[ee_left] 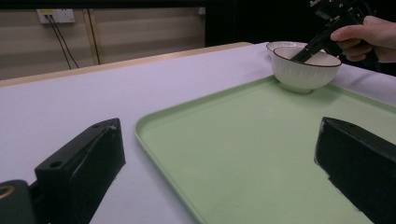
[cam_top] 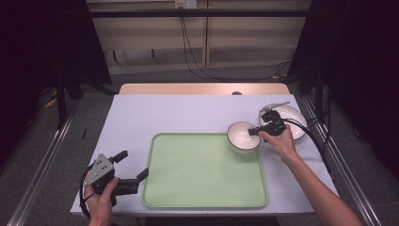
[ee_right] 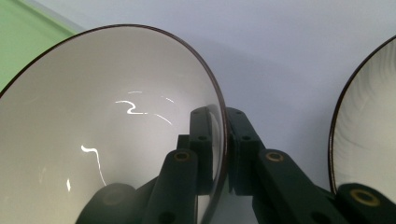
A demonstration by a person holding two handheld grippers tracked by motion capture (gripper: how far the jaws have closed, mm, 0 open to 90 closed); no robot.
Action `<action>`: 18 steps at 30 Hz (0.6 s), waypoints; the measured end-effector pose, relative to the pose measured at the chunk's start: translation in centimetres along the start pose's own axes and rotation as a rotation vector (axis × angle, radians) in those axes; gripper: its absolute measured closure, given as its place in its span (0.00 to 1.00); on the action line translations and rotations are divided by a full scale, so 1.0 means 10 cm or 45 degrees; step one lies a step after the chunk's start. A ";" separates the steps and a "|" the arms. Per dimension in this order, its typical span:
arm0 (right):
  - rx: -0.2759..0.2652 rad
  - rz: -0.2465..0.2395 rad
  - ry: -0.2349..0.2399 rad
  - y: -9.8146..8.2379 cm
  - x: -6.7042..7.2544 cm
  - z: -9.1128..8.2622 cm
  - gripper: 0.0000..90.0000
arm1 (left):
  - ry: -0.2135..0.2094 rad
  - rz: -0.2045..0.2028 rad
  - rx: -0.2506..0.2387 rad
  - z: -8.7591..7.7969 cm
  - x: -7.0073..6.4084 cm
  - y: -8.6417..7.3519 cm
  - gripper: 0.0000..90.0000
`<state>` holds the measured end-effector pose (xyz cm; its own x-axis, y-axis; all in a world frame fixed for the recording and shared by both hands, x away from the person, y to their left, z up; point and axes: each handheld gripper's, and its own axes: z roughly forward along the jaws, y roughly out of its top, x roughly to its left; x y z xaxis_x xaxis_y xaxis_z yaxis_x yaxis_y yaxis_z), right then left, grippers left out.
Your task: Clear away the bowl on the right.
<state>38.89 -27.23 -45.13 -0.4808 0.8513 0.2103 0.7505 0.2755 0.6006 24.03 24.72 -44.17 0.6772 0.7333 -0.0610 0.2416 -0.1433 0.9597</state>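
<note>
- The right tongs are gripping the white bowl by its rim, one jaw lying inside the wall and the other outside it.
- The bowl is sitting at the far right corner of the green tray, its dark-edged rim passing between the jaws.
- A second white dish is resting just beyond the right hand, on the white surface.
- The left tongs are standing wide open and holding nothing, near the tray's left edge.
- The left hand is holding them low over the surface.
</note>
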 end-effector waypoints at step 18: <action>-0.040 -0.049 -0.009 -0.04 0.01 0.04 0.87 | -0.002 0.005 0.001 0.00 0.00 0.00 0.02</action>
<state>38.73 -27.08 -45.66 -0.5055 0.8436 0.1812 0.7168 0.2938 0.6323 24.02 24.72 -44.17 0.6794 0.7315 -0.0577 0.2397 -0.1469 0.9597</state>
